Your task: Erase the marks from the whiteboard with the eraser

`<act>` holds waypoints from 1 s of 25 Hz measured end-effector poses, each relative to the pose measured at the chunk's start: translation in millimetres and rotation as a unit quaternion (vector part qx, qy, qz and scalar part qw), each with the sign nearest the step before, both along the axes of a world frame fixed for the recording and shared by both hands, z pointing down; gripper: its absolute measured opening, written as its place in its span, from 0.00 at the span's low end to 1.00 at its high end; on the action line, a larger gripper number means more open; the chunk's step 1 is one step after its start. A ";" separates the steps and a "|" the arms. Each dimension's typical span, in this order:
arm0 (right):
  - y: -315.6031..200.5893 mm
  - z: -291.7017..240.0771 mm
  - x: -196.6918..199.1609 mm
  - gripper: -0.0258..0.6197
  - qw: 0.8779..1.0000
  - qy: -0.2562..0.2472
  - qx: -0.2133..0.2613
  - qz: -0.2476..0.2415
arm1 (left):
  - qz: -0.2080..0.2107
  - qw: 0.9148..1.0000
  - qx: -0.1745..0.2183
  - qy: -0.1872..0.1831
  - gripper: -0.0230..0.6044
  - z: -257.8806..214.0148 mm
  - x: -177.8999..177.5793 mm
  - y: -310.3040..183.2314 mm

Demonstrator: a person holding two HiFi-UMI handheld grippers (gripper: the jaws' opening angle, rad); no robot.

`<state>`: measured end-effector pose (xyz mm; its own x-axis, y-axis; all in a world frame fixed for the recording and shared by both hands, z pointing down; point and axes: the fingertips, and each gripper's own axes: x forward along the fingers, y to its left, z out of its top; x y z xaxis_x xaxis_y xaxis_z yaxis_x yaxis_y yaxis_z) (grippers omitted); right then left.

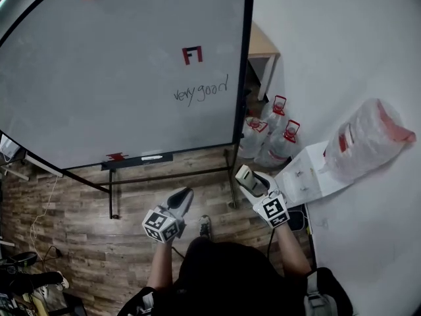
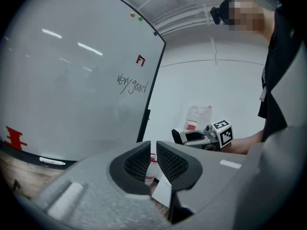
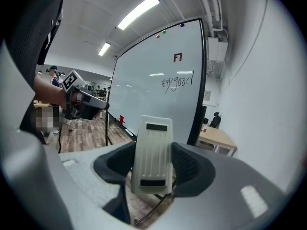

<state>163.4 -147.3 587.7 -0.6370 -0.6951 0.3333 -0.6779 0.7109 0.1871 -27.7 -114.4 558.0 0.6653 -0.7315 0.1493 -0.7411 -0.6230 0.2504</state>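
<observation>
Eraser (image 3: 152,147) clamped in my right gripper (image 1: 250,180) fingers; left gripper (image 2: 153,152) fingers narrow, empty. Pre-wipe step: whiteboard (image 1: 99,78) well off; nxt I reach writing (image 1: 200,91) & wipe.

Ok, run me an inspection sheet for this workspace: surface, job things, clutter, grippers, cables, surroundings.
Surface: whiteboard upright on its stand, over wood floor.
Job's things: handwriting and red mark not erased; eraser in right gripper.
Clutter: marker on the board's tray; water jugs; plastic bag.
Grippers: left gripper jaws together, empty; right gripper shut on the eraser.
Cables: white cable on the floor at left.
Surroundings: white wall, wooden table.
</observation>
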 end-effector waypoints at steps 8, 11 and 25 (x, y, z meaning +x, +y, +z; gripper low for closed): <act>-67.7 -28.7 -16.4 0.42 0.999 0.015 0.038 0.011 | 0.026 1.000 -0.008 0.002 0.11 1.3 -2.2 -54.6; -79.5 -36.9 -11.9 0.42 0.999 0.018 0.045 0.018 | 0.044 0.999 -0.010 0.010 0.11 1.6 8.6 -70.1; -148.3 -112.3 -37.0 0.42 0.991 0.015 0.133 0.028 | 0.066 0.998 0.008 0.014 0.11 -10.5 -8.0 -111.9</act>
